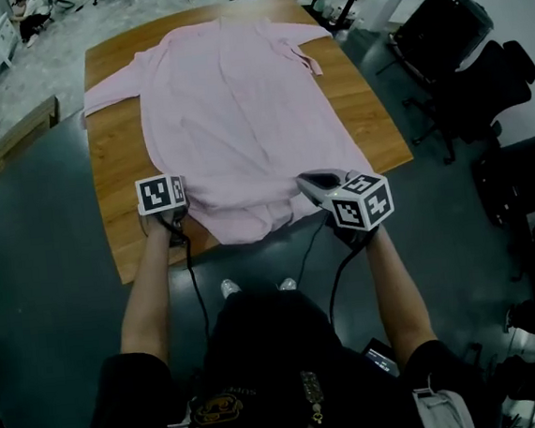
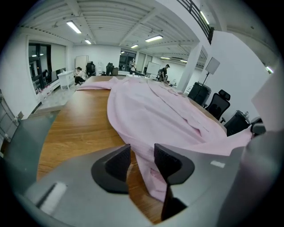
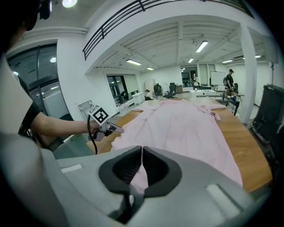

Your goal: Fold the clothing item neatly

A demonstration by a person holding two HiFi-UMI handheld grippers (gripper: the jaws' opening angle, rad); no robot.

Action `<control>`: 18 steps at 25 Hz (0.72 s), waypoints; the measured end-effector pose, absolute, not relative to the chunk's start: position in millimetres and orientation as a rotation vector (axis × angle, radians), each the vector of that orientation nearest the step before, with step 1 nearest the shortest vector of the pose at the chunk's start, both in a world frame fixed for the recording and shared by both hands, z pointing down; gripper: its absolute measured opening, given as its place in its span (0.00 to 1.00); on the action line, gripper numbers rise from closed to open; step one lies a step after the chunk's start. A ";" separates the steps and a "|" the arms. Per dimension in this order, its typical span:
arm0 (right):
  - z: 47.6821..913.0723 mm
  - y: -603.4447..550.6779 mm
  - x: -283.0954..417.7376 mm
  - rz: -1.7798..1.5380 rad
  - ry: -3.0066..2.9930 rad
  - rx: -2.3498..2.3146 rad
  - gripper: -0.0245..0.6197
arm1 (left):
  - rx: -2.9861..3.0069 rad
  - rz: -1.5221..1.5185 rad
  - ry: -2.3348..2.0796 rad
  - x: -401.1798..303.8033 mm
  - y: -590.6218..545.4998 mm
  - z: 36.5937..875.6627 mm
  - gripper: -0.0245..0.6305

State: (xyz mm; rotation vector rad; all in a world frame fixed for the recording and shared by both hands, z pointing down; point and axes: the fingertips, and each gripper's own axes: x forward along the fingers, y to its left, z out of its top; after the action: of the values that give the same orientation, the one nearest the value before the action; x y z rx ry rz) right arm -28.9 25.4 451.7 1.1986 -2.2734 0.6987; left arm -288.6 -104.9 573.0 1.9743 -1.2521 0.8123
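Claws meet cloth at the near edge of a wooden bench [image 1: 123, 175]. The right claw [image 3: 142, 150] is clenched, its jaws pressed together on a pinch of the pink shirt [image 1: 238, 108] at the hem, at five o'clock on the garment in the head view. The left claw [image 2: 142, 156] stands released with its jaws apart. The shirt's edge lies loose between them and neither pad presses it, at seven o'clock on the garment. From the two claws the shirt spreads flat up the bench towards twelve o'clock. One sleeve reaches out to ten o'clock, and the hem comes right to the near edge at six o'clock. The person's bare forearms run back from both claws. Black office chairs [image 1: 460, 58] stand on the dark floor at three o'clock of the bench.
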 end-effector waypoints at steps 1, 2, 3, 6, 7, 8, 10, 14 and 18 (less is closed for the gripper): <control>452.9 29.2 -20.5 0.712 -2.270 1.221 0.06 | 1.986 0.812 -1.245 -278.8 -106.5 570.8 0.30; 454.0 32.6 -12.3 0.726 -2.267 1.243 0.06 | 1.998 0.813 -1.241 -269.4 -108.0 568.1 0.28; 455.1 35.8 -4.2 0.741 -2.266 1.266 0.06 | 2.011 0.815 -1.242 -260.4 -109.5 565.3 0.25; 458.2 45.3 19.3 0.792 -2.267 1.337 0.06 | 2.054 0.824 -1.253 -234.5 -112.1 556.8 0.14; 459.8 49.1 26.8 0.807 -2.264 1.361 0.06 | 2.070 0.825 -1.257 -225.7 -112.6 553.6 0.12; 461.9 53.2 34.2 0.821 -2.258 1.383 0.06 | 2.088 0.823 -1.259 -216.6 -113.3 550.1 0.10; 467.7 61.9 49.0 0.848 -2.238 1.425 0.06 | 2.130 0.816 -1.259 -196.9 -115.7 542.5 0.08; 483.4 79.5 72.0 0.900 -2.187 1.454 0.06 | 2.214 0.809 -1.240 -155.0 -123.7 527.6 0.07; 505.0 100.0 82.6 0.972 -2.146 1.435 0.06 | 2.283 0.827 -1.198 -114.7 -130.8 520.5 0.07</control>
State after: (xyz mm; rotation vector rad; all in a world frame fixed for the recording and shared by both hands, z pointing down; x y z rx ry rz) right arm 82.6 100.0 505.0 1.4350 -2.1461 0.9718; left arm -114.7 -130.8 520.5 2.2830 -1.1983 0.8273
